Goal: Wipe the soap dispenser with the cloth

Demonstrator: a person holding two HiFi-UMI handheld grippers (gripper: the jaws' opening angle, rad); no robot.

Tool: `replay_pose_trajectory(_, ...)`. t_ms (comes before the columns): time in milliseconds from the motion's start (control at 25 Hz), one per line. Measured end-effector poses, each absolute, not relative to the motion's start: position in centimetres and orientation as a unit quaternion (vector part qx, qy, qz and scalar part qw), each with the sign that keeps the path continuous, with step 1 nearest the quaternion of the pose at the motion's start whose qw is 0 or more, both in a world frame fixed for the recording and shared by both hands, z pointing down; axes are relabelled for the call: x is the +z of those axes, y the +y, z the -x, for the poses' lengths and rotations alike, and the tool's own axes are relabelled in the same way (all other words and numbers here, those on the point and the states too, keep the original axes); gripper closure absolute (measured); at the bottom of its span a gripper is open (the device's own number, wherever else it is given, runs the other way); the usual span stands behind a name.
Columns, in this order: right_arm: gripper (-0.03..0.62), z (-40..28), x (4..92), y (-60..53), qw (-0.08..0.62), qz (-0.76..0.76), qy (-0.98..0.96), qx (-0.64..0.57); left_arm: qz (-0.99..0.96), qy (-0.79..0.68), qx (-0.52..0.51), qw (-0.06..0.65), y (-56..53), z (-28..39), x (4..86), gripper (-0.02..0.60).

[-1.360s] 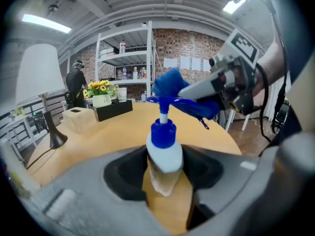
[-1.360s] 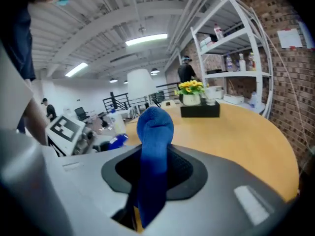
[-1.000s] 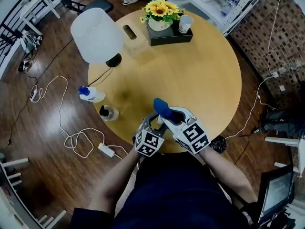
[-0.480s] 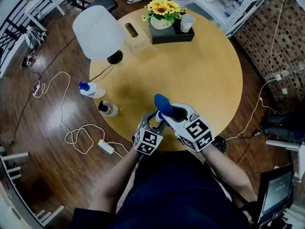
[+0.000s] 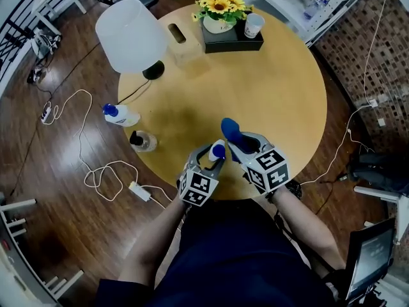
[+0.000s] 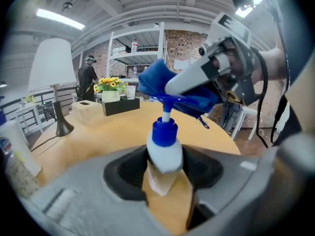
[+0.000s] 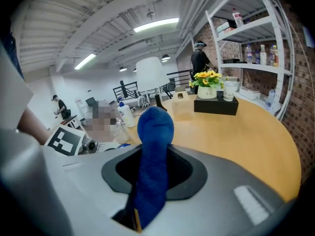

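Note:
My left gripper [image 5: 213, 157] is shut on the soap dispenser [image 5: 217, 150], a small white bottle with a blue pump. In the left gripper view the bottle [image 6: 165, 149] stands upright between the jaws, above the table's near edge. My right gripper [image 5: 241, 147] is shut on a blue cloth [image 5: 231, 131], whose folded end sticks up past the fingers. Seen from the left gripper, the cloth [image 6: 160, 82] hangs right at the pump's spout; whether it touches I cannot tell. The cloth [image 7: 153, 146] fills the gap between the right jaws.
On the round wooden table [image 5: 281, 88] stand a white lamp [image 5: 131, 34], a tissue box [image 5: 182, 47], and a black tray [image 5: 231, 42] with sunflowers and a cup [image 5: 254, 24]. Two bottles [image 5: 121, 115] [image 5: 142, 141] stand at the left edge. Cables lie on the floor.
My right gripper has carried the cloth to the right, off the dispenser. The blue pump, covered by the cloth before, now shows in the head view. The left gripper kept still.

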State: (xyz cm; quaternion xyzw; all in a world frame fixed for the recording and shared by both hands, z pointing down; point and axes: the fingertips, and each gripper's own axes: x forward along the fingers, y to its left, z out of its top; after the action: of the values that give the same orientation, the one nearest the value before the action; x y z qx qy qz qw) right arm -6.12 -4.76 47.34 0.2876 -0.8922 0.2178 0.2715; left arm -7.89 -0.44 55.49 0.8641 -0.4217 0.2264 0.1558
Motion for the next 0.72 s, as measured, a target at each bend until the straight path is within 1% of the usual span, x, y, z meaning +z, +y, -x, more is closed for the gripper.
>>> replay_pose_trajectory(80, 0.485, 6.0, 45.9, -5.1, 0.248, -0.290, -0.899, 0.215, -0.864, -0.421, 0.227, 0.156, -0.4, 7.8, 55.5, 0.373)
replay_pose_trajectory(160, 0.485, 7.5, 43.8, -4.2, 0.229, -0.259, -0.920, 0.183, -0.864, -0.420, 0.229, 0.157, -0.4, 7.8, 55.6, 0.373)
replay_pose_trajectory(240, 0.485, 9.8, 42.8, -2.2, 0.237, -0.209, -0.938, 0.142, -0.863, -0.421, 0.231, 0.158, -0.4, 7.9, 55.6, 0.373)
replay_pose_trajectory(320, 0.485, 11.6, 43.3, -0.5, 0.263, -0.178, -0.941, 0.120, -0.862, -0.420, 0.233, 0.158, -0.3, 8.0, 55.6, 0.373)
replay_pose_trajectory(440, 0.485, 11.5, 44.9, -0.3, 0.270, -0.194, -0.933, 0.140, -0.863, -0.417, 0.238, 0.158, -0.3, 8.0, 55.5, 0.373)
replay_pose_trajectory(600, 0.487, 8.7, 46.3, -2.5, 0.254, -0.243, -0.917, 0.188, -0.862, -0.418, 0.238, 0.158, -0.4, 8.0, 55.7, 0.373)
replay_pose_trajectory(720, 0.487, 7.1, 48.2, -3.6, 0.261, -0.272, -0.899, 0.223, -0.858, -0.425, 0.239, 0.160, -0.3, 8.7, 55.6, 0.373)
